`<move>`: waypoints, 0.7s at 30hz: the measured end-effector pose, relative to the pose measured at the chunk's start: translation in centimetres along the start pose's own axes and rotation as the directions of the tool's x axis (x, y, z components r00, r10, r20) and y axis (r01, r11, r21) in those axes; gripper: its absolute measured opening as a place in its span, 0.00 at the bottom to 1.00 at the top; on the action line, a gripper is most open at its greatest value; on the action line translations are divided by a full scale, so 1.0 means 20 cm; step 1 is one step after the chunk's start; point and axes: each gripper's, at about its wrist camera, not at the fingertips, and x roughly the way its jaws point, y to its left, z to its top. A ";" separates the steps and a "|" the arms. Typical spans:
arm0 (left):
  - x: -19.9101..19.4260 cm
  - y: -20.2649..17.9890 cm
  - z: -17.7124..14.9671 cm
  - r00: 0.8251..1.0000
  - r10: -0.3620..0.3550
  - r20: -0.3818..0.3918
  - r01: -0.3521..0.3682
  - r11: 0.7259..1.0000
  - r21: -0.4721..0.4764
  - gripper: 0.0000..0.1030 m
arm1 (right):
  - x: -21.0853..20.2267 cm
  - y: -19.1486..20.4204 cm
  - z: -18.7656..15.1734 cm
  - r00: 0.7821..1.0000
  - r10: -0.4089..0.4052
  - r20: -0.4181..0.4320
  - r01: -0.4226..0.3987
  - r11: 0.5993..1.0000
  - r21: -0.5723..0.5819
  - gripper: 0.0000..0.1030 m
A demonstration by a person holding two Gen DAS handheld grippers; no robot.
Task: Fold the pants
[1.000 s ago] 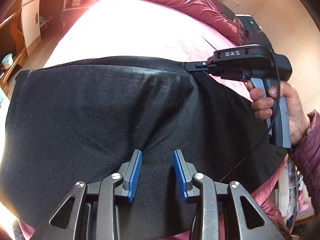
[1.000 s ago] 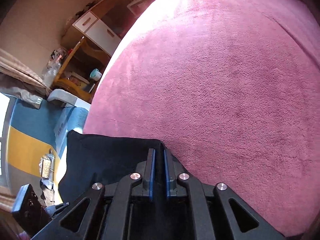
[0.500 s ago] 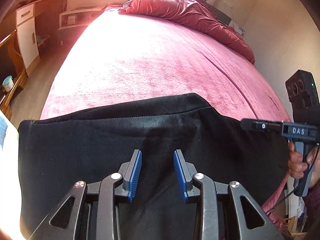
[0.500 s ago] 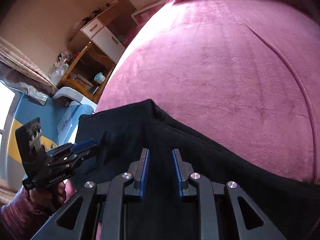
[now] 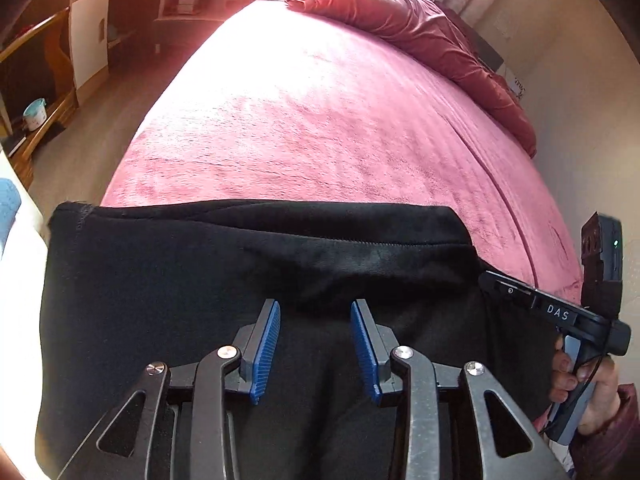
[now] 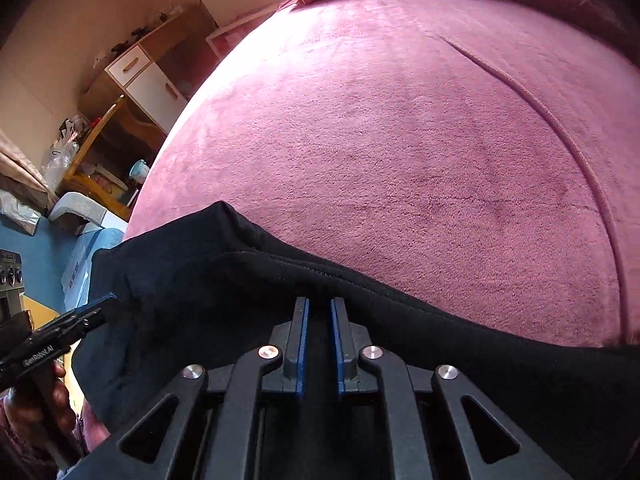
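Left wrist alone: quilt (bunched).

Black pants look like matt, slightly fuzzy knit cloth with a stitched hem. The pink bed cover is seen as plush, short-pile fleece. Ribbed blue pads are fitted on matt black plastic tool arms with shiny metal rivets. The red quilt looks satiny.

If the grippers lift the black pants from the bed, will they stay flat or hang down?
The black pants would probably sag: their edge already curves and wrinkles on the pink bedspread. The thin fabric looks light. On that fuzzy cover, they would likely drag and bunch rather than slide.
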 end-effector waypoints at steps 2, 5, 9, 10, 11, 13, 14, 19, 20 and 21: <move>-0.12 0.10 -0.02 1.000 -0.016 0.021 0.017 0.999 -0.049 0.42 | -0.06 0.02 -0.03 1.000 -0.013 0.026 0.013 1.000 -0.012 0.14; -0.32 0.31 -0.07 0.998 -0.005 0.056 0.012 0.990 -0.141 0.42 | -0.16 0.07 -0.10 0.998 0.012 0.057 -0.010 0.999 -0.038 0.19; -0.55 0.61 -0.19 0.996 0.058 0.072 -0.036 0.960 -0.277 0.42 | -0.25 0.17 -0.24 0.996 0.067 0.057 -0.062 0.994 -0.085 0.23; -0.58 0.68 -0.22 0.996 0.062 0.069 -0.038 0.949 -0.313 0.42 | -0.26 0.20 -0.29 0.996 0.076 0.052 -0.071 0.993 -0.097 0.24; -0.61 0.75 -0.26 0.996 0.063 0.062 -0.037 0.935 -0.351 0.42 | -0.27 0.23 -0.33 0.996 0.083 0.045 -0.077 0.991 -0.108 0.26; -0.63 0.84 -0.33 0.998 0.049 0.035 -0.030 0.909 -0.415 0.42 | -0.27 0.25 -0.41 0.995 0.091 0.031 -0.086 0.990 -0.115 0.27; -0.63 0.88 -0.37 0.999 0.033 0.020 -0.021 0.899 -0.438 0.41 | -0.26 0.25 -0.45 0.995 0.095 0.020 -0.092 0.989 -0.116 0.28; -0.54 0.92 -0.51 0.998 -0.050 -0.039 0.022 0.856 -0.517 0.41 | -0.19 0.28 -0.60 0.995 0.094 -0.034 -0.097 0.990 -0.102 0.28; -0.51 0.91 -0.52 0.997 -0.053 -0.048 0.021 0.853 -0.521 0.41 | -0.17 0.28 -0.62 0.996 0.078 -0.041 -0.082 0.991 -0.107 0.28; -0.50 0.91 -0.52 0.997 -0.059 -0.053 0.022 0.850 -0.526 0.37 | -0.17 0.29 -0.64 0.997 0.070 -0.044 -0.075 0.991 -0.111 0.28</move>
